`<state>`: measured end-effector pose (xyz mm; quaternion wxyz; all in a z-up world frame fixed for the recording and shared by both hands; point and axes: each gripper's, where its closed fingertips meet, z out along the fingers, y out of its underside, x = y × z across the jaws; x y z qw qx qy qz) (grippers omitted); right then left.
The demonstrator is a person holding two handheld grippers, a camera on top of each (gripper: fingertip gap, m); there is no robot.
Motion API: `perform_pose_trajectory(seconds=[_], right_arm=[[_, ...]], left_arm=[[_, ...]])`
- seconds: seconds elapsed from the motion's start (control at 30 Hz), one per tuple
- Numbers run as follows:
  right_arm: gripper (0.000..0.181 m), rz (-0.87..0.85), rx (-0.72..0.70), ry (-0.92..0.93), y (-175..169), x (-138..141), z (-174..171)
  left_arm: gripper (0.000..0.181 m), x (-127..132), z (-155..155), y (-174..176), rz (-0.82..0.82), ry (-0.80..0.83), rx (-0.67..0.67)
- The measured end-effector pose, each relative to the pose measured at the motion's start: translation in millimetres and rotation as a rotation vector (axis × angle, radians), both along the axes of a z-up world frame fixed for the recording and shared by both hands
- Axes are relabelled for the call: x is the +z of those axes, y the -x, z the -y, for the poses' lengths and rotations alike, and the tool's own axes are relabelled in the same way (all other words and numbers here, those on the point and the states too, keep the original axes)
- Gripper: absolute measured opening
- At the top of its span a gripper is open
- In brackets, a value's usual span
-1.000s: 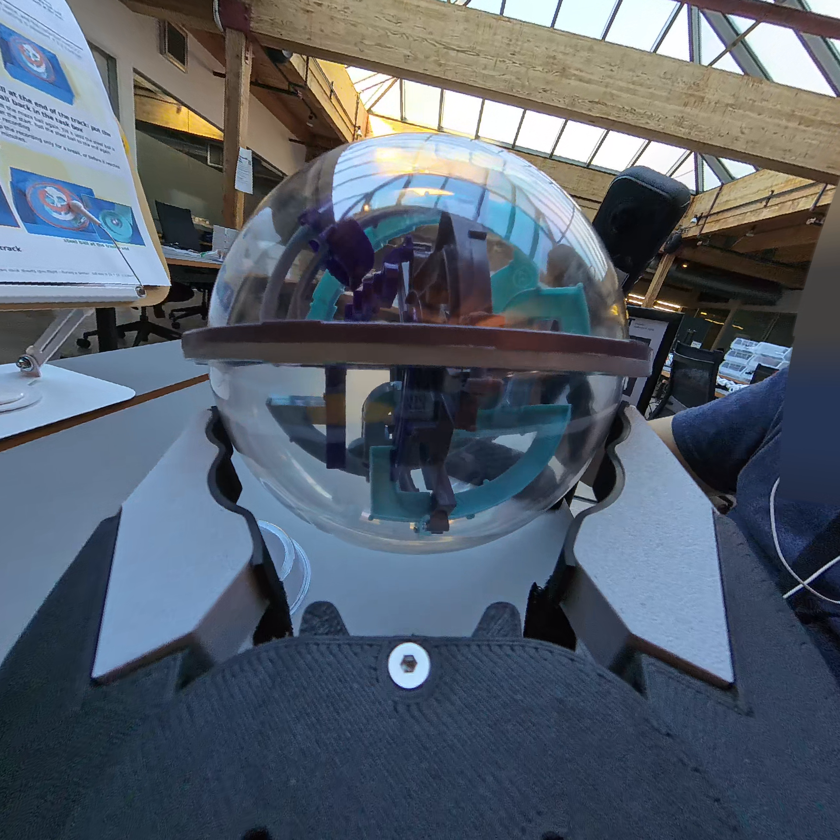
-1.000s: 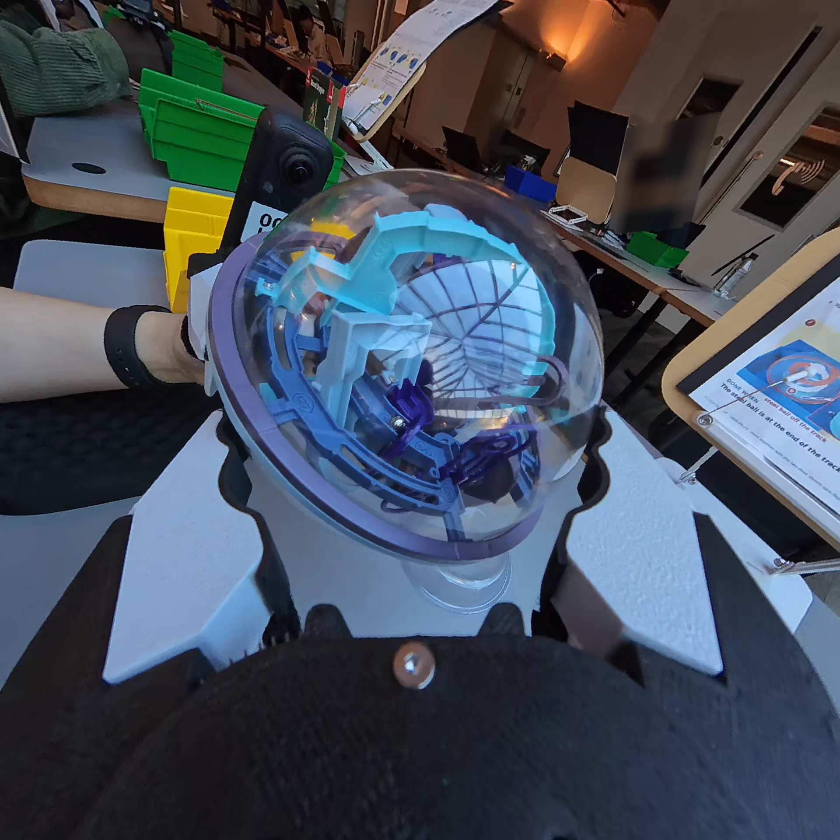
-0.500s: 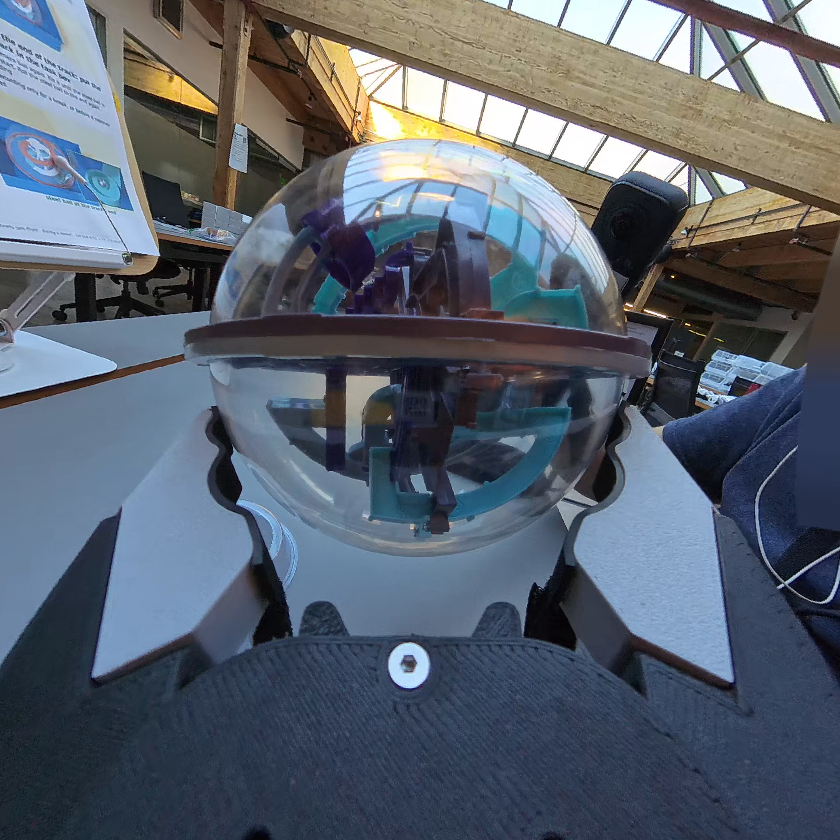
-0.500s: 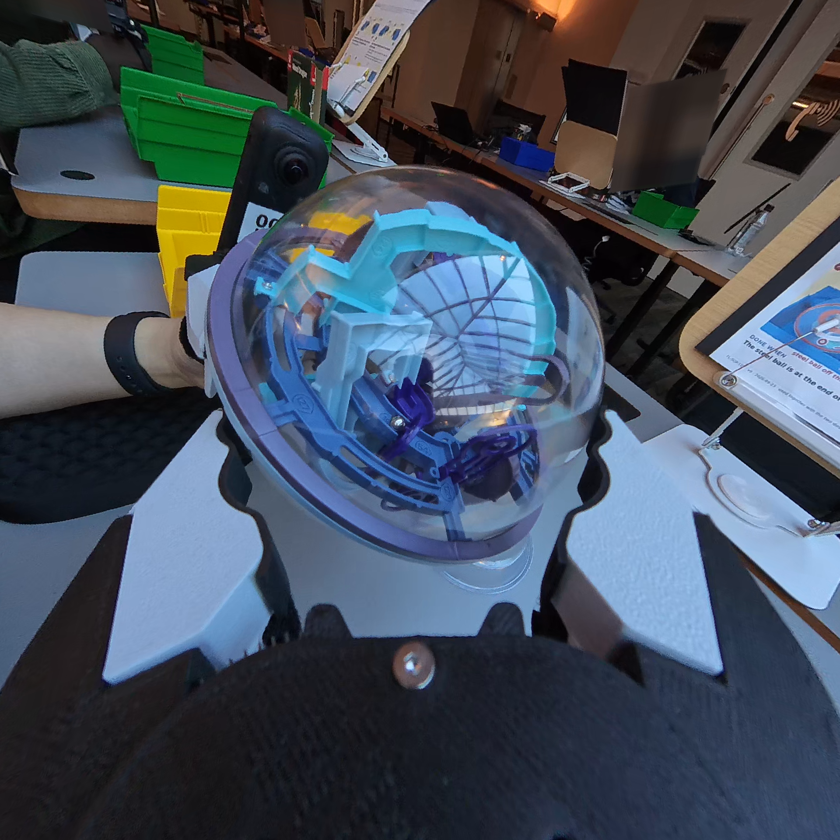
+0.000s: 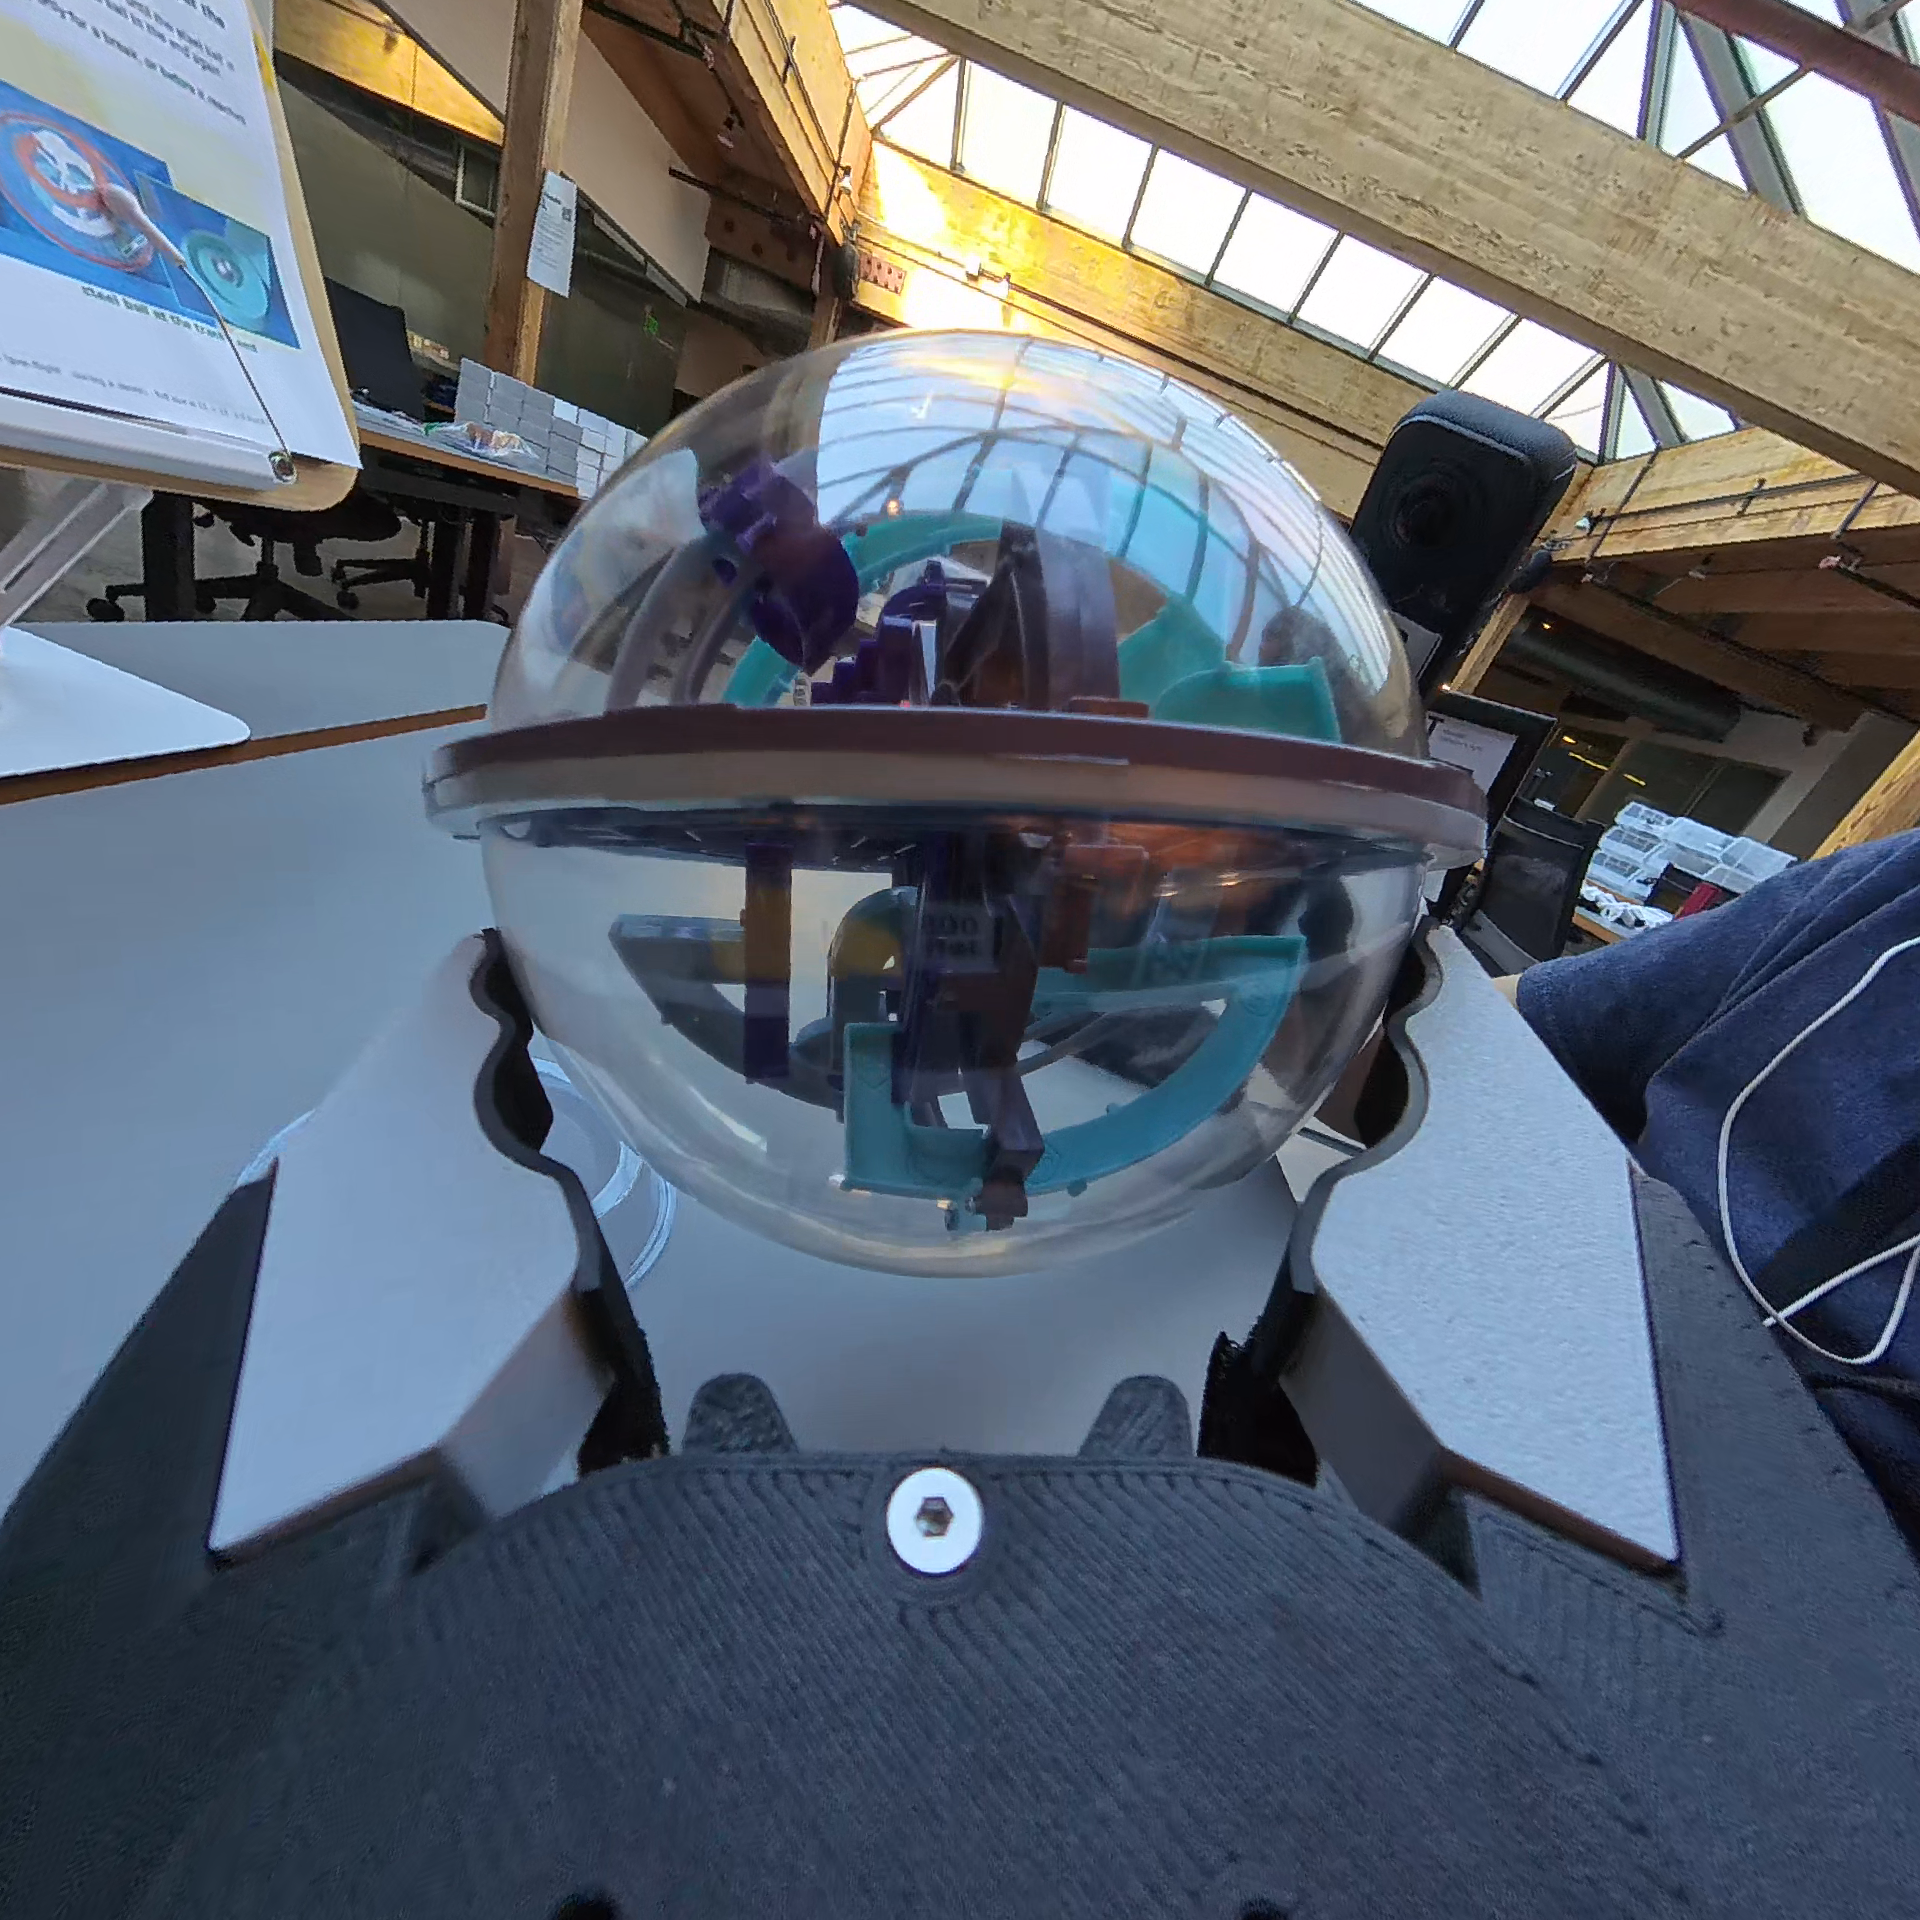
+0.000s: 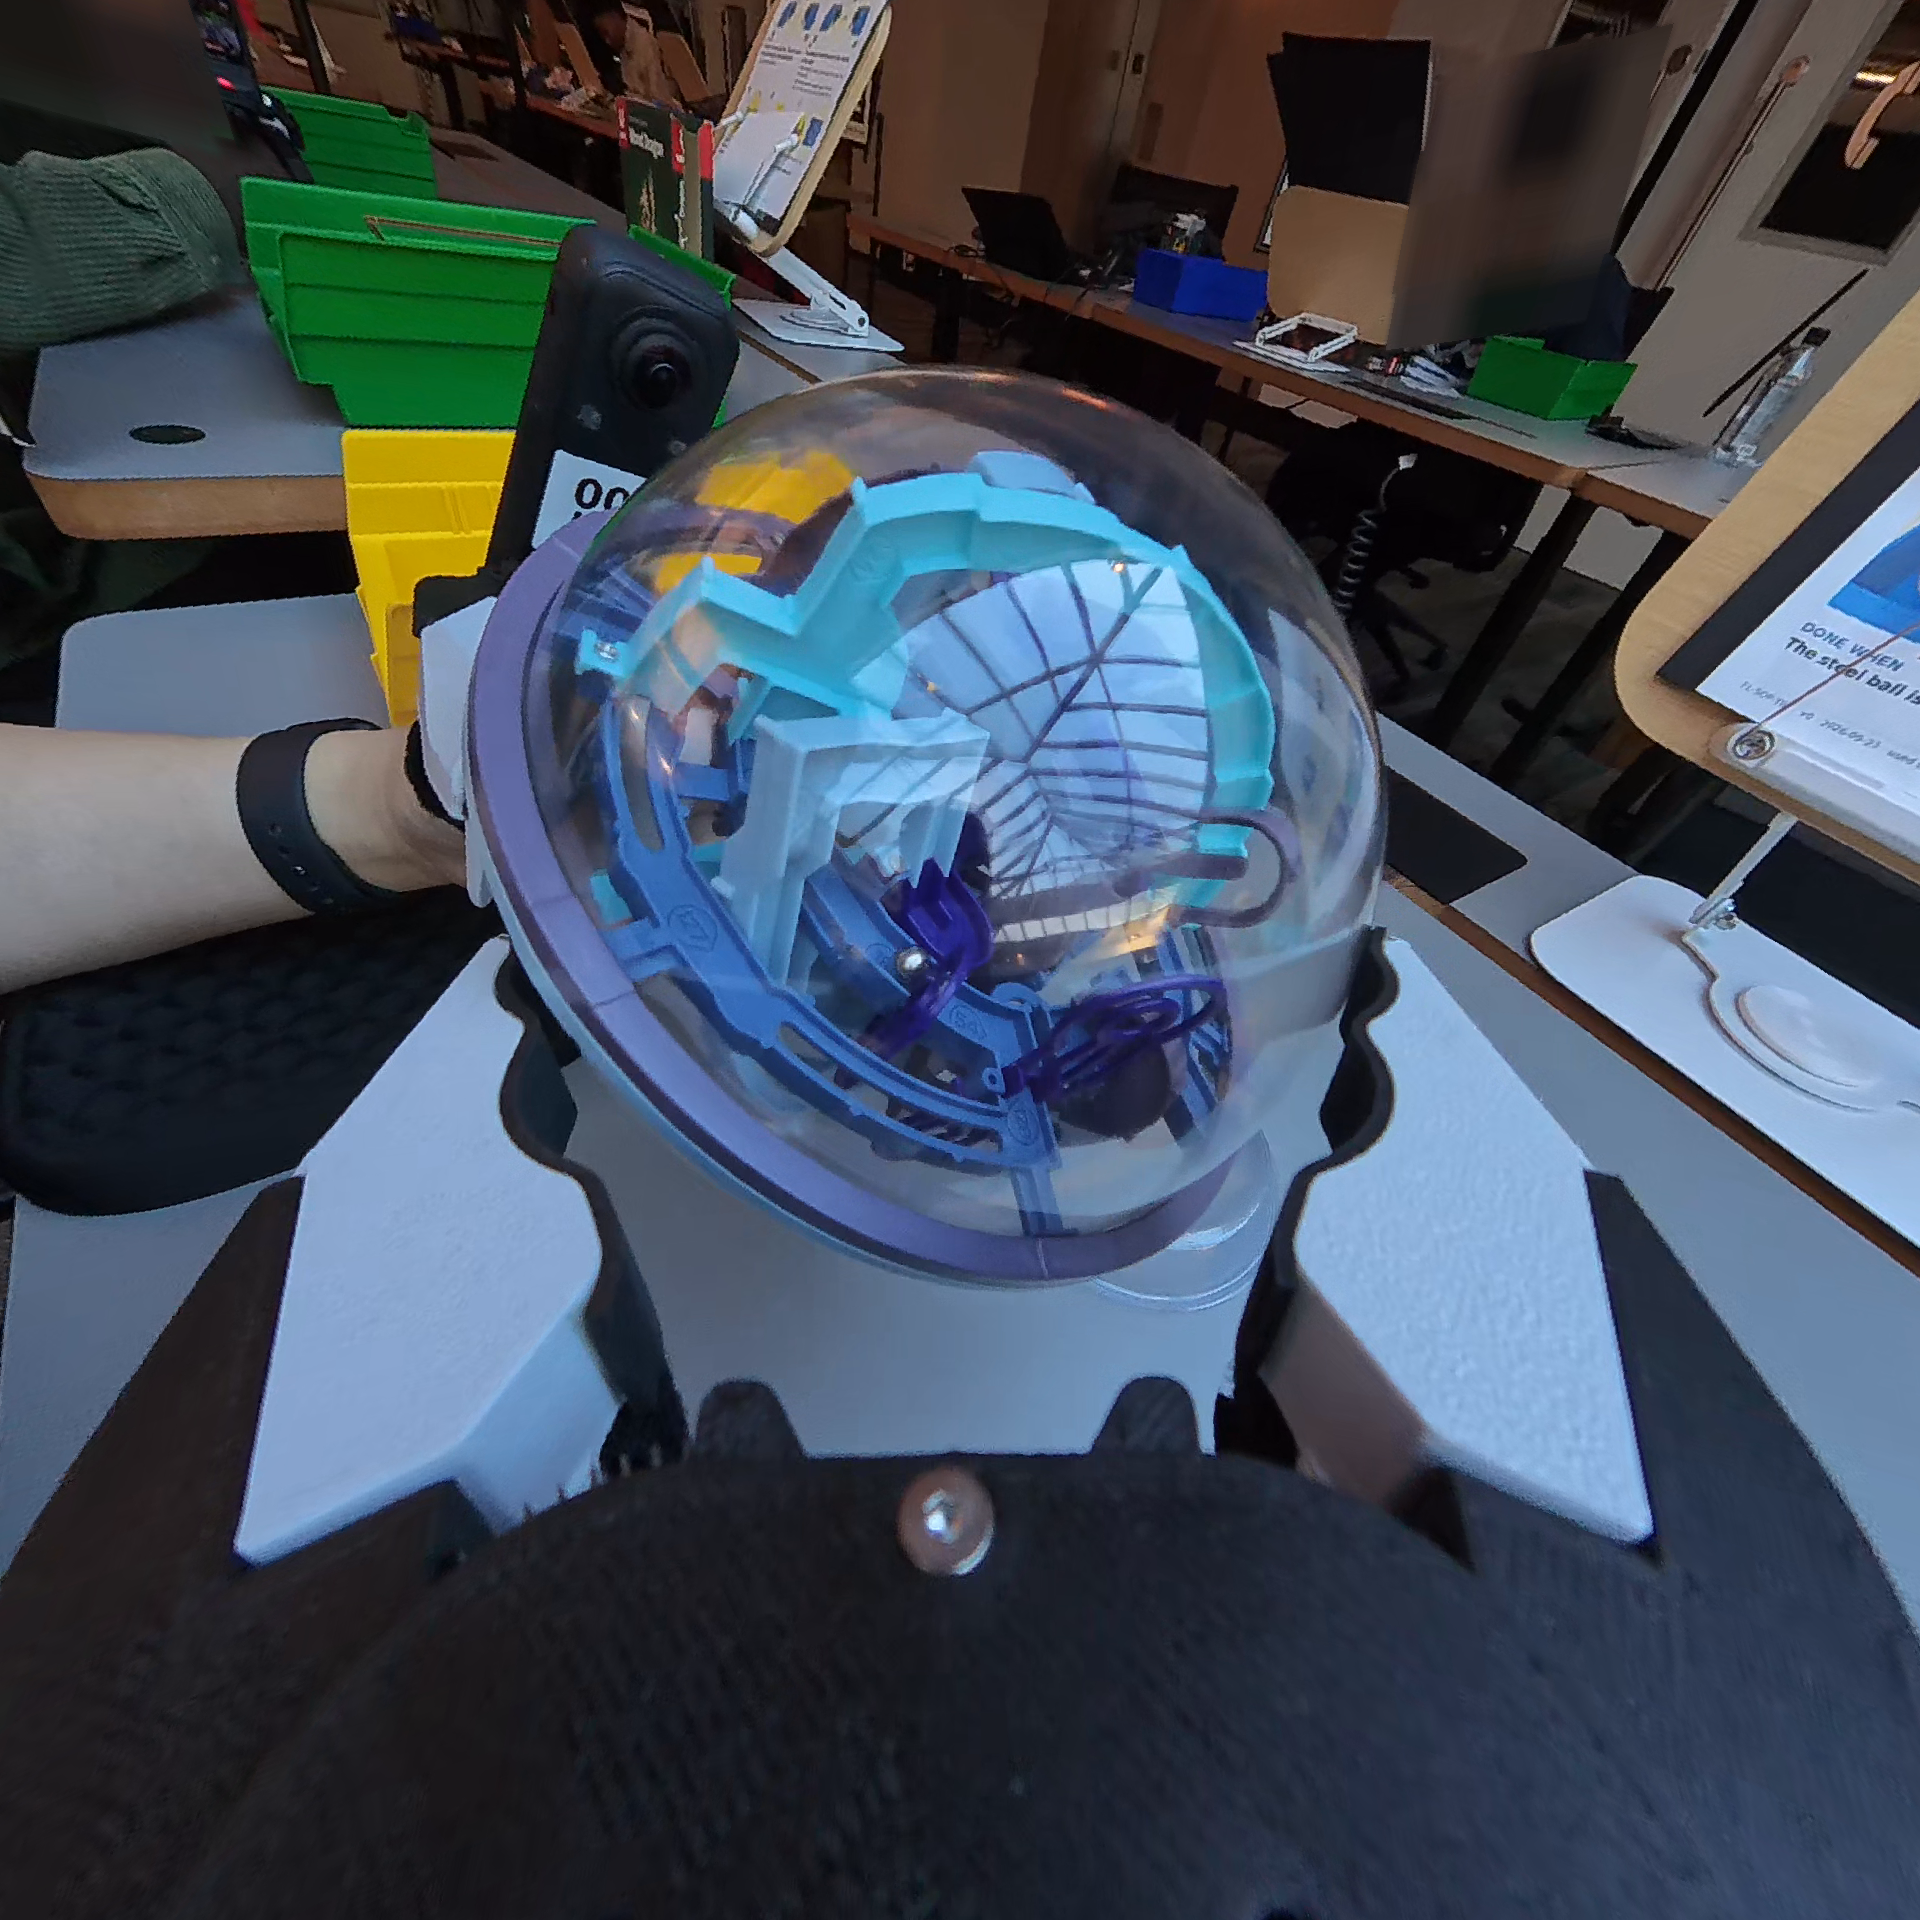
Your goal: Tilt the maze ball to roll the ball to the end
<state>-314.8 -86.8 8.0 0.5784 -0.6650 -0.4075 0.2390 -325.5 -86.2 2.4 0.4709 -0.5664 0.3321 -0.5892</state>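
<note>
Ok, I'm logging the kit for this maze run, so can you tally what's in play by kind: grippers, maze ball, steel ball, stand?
Grippers: 2, the left gripper and right gripper, both gripping the sphere
Maze ball: 1
Steel ball: 1, on a purple track inside
Clear stand: 1, below the sphere
Total: 5

Partly hidden behind the sphere

The clear stand peeks out beneath the maze ball; the instruction board runs off the frame's edge.
</note>
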Motion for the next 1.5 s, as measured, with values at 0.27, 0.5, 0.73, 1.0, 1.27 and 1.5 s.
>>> perform_pose_trajectory(seconds=[0.27, 0.5, 0.73, 1.0, 1.27, 1.5], right_arm=[[0.148, -0.042, -0.017, 0.034, 0, -11, 0], [0.148, -0.058, -0.024, 0.062, -1, -15, -1], [0.149, -0.087, -0.037, 0.119, -2, -24, -3], [0.148, -0.130, -0.036, 0.151, -4, -29, -5], [0.148, -0.177, -0.027, 0.164, -5, -33, -7], [0.148, -0.209, -0.022, 0.183, -7, -37, -9]], left_arm=[[0.158, -9, -1, 0, -0.022, 0.028, -0.006], [0.157, -13, -2, -2, -0.033, 0.060, -0.013], [0.158, -20, -4, -3, -0.053, 0.106, -0.015], [0.157, -25, -7, -5, -0.074, 0.134, -0.005], [0.157, -27, -9, -6, -0.104, 0.139, 0.014], [0.157, -29, -13, -7, -0.130, 0.144, 0.029]])
